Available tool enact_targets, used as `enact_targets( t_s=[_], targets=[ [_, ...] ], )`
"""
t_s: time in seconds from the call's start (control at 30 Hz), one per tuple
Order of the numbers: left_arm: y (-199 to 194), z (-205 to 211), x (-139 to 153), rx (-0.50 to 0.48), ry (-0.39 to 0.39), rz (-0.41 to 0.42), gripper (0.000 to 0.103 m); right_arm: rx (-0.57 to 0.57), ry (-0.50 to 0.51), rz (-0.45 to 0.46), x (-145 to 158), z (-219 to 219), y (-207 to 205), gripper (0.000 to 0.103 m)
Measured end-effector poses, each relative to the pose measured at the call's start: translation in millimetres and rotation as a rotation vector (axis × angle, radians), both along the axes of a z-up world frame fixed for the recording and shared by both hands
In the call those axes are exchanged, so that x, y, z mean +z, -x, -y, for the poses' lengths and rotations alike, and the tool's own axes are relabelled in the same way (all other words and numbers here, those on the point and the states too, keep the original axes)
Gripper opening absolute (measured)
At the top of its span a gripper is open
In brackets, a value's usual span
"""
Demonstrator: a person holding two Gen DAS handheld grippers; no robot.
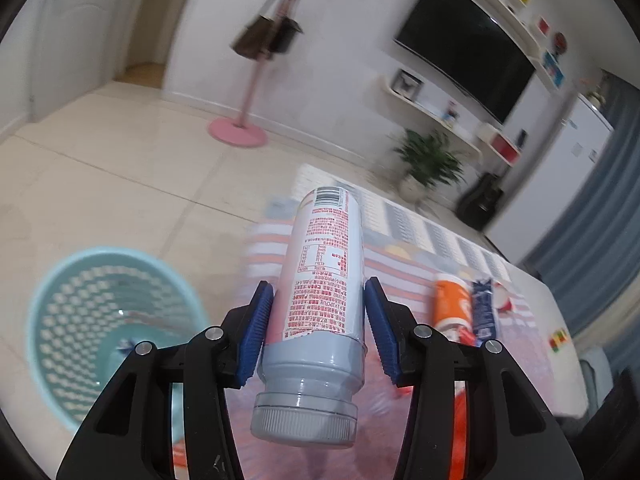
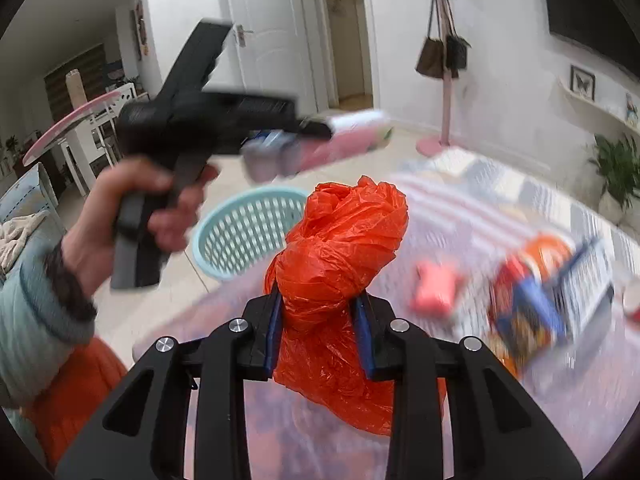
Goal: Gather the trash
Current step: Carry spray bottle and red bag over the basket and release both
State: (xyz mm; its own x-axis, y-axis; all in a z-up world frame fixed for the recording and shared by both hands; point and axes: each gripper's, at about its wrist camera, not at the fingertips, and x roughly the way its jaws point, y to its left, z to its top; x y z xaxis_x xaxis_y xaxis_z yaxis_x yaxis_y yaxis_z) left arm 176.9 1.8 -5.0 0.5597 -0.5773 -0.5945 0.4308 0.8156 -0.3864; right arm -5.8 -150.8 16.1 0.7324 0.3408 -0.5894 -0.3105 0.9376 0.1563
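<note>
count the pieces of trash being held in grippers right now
2. A grey bottle with red print sits between the left gripper pads, cap toward the camera. A crumpled orange plastic bag is pinched in the right gripper.

I'm in a home, a living room by the look of it: a big black flat-screen television [image 1: 466, 46] on the white wall, white floating shelves [image 1: 434, 110] under it with a framed picture, a leafy green potted plant [image 1: 428, 164] on pale floor tiles [image 1: 120, 168], and a pink coat stand [image 2: 444, 60] hung with handbags beside white panelled doors [image 2: 264, 32].
</note>
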Motion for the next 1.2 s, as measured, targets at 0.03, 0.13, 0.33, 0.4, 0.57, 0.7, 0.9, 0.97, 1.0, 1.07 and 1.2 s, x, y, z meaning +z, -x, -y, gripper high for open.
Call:
enact_targets(
  t_s=[0.03, 0.13, 0.33, 0.4, 0.57, 0.7, 0.9, 0.97, 1.0, 1.07, 1.2],
  targets=[
    [2, -10, 2, 0.023, -0.004, 0.005, 0.046, 0.003, 0.003, 0.009, 3, -1, -4, 0.028],
    [6, -43, 5, 0.101, -0.009, 0.012, 0.045, 0.019, 0.013, 0.044, 19, -21, -25, 0.028],
    [9, -98, 6, 0.232, -0.032, 0.018, 0.043, 0.044, 0.005, 0.064, 32, -64, -67, 0.028],
    [8, -115, 2, 0.269, -0.028, 0.011, 0.043, 0.057, 0.001, 0.058, 34, -79, -81, 0.028],
    [-7, -143, -26, 0.302, 0.007, -0.078, 0.041, 0.066, 0.001, 0.01, 22, -112, -119, 0.028],
    [-23, -165, -50, 0.34, 0.053, -0.157, 0.039, 0.052, 0.0, -0.051, -2, -126, -148, 0.028],
    [-30, -177, -49, 0.375, 0.074, -0.147, 0.038, 0.035, -0.01, -0.122, -30, -138, -175, 0.028],
    [-32, -180, -47, 0.406, 0.084, -0.131, 0.038, 0.028, -0.009, -0.138, -35, -140, -182, 0.028],
    [-32, -181, -47, 0.42, 0.077, -0.124, 0.038, 0.027, -0.011, -0.151, -38, -141, -187, 0.029],
    [-36, -179, -48, 0.441, 0.026, -0.123, 0.038, 0.024, -0.018, -0.183, -45, -144, -193, 0.036],
    [-44, -178, -69, 0.427, 0.028, -0.217, 0.05, -0.001, -0.036, -0.218, -53, -143, -202, 0.048]
  ],
)
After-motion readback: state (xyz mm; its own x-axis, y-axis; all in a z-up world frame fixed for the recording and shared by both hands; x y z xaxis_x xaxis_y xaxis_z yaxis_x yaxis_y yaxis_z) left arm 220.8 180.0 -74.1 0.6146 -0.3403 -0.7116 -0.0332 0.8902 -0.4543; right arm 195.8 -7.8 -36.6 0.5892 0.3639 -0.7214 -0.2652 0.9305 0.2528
